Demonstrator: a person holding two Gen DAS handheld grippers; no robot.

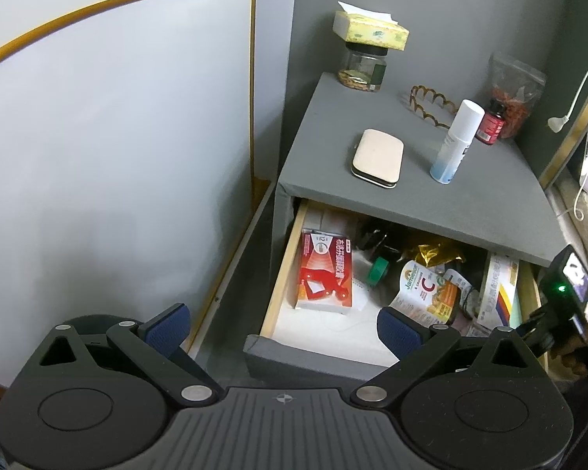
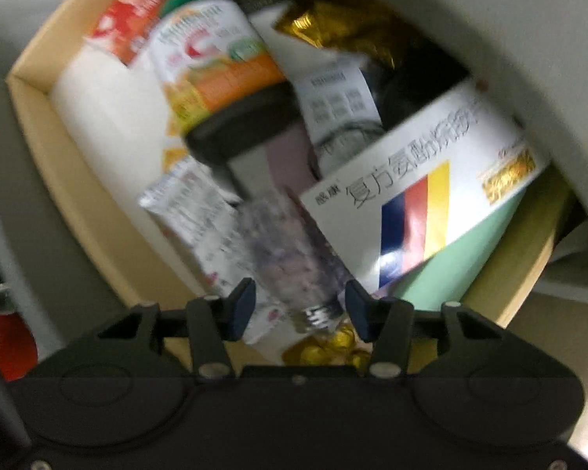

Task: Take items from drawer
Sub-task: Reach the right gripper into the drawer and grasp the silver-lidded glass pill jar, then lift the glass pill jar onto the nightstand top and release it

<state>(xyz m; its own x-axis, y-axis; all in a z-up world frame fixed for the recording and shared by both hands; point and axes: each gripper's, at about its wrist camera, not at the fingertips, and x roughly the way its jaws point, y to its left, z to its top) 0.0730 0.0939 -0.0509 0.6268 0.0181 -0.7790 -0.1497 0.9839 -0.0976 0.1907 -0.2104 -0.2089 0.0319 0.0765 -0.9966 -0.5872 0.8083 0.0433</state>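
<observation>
The open drawer [image 1: 282, 274] of a grey nightstand holds a red medicine box [image 1: 323, 272], a vitamin C bottle [image 1: 427, 290], a gold foil packet [image 1: 437, 252] and a white box with coloured stripes [image 1: 498, 286]. My left gripper [image 1: 282, 329] is open and empty, in front of the drawer. My right gripper [image 2: 298, 309] is open just above the drawer contents, its pads either side of a clear purplish packet [image 2: 290, 258]. The right wrist view is blurred; it shows the bottle [image 2: 215, 74] and the striped box [image 2: 423, 180]. The right gripper's body [image 1: 564, 297] shows at the drawer's right end.
On the nightstand top [image 1: 333, 125] lie a beige case [image 1: 378, 158], a white spray bottle [image 1: 456, 141], a hair band [image 1: 431, 103], a jar [image 1: 362, 66] with a tissue box on it, a small red bottle [image 1: 492, 121] and a bag. A white wall panel [image 1: 117, 117] is left.
</observation>
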